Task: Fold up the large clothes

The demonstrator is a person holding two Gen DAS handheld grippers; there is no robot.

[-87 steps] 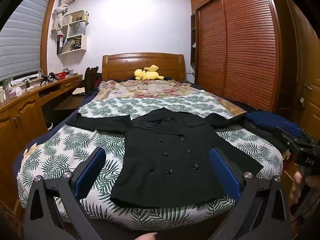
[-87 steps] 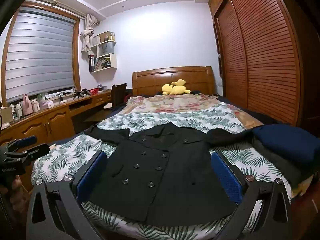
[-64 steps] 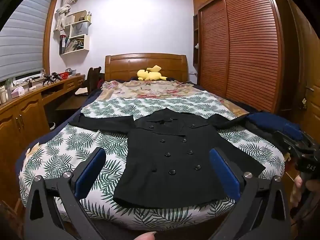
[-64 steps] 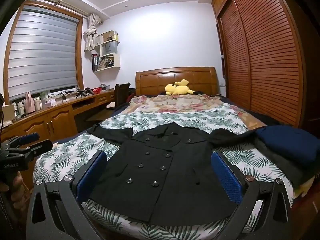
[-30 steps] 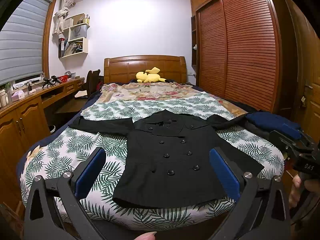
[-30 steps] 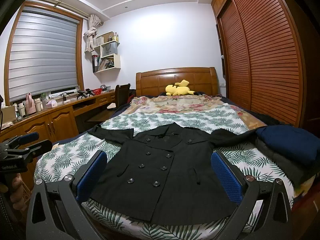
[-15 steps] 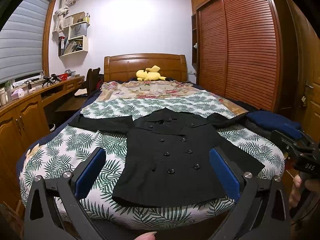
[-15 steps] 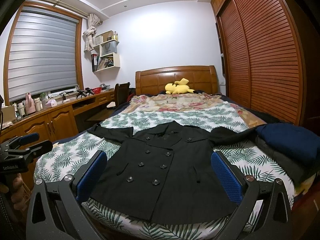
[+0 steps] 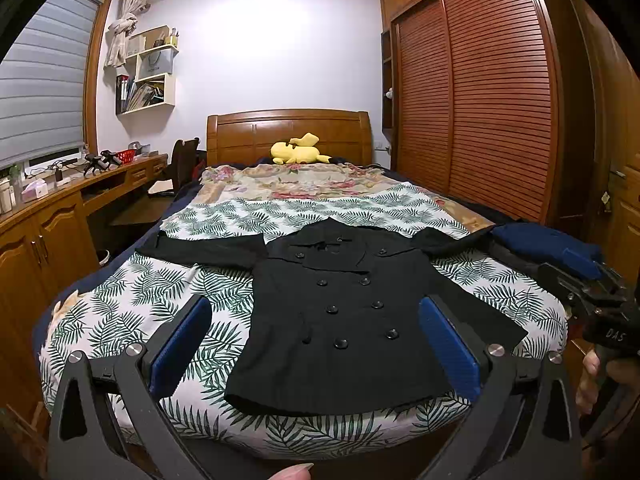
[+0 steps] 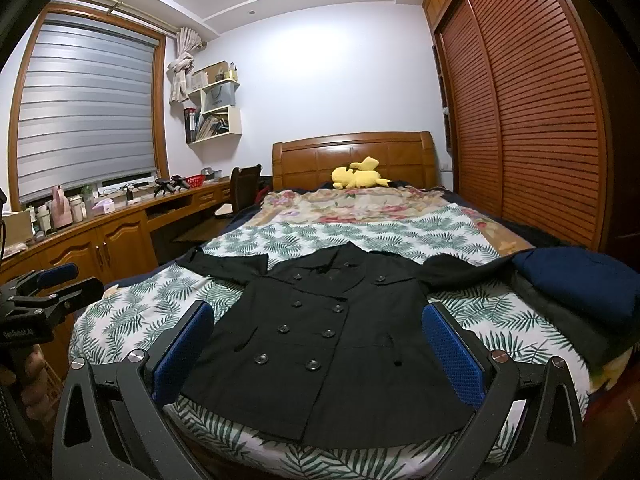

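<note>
A bedroom, with a bed (image 9: 120, 304) under a palm-leaf sheet, wooden headboard at the far end and slatted wardrobe doors on the right. Spread flat on the near half of the sheet lies the black double-breasted coat (image 9: 344, 320), front up, buttons showing, both sleeves stretched out sideways. The left gripper (image 9: 316, 344) hangs above the foot of the bed, jaws spread wide, blue pads touching nothing. The right gripper (image 10: 318, 352) hovers likewise, jaws wide apart and empty. A navy folded garment (image 10: 580, 284) sits at the bed's right edge, beside the coat's sleeve.
</note>
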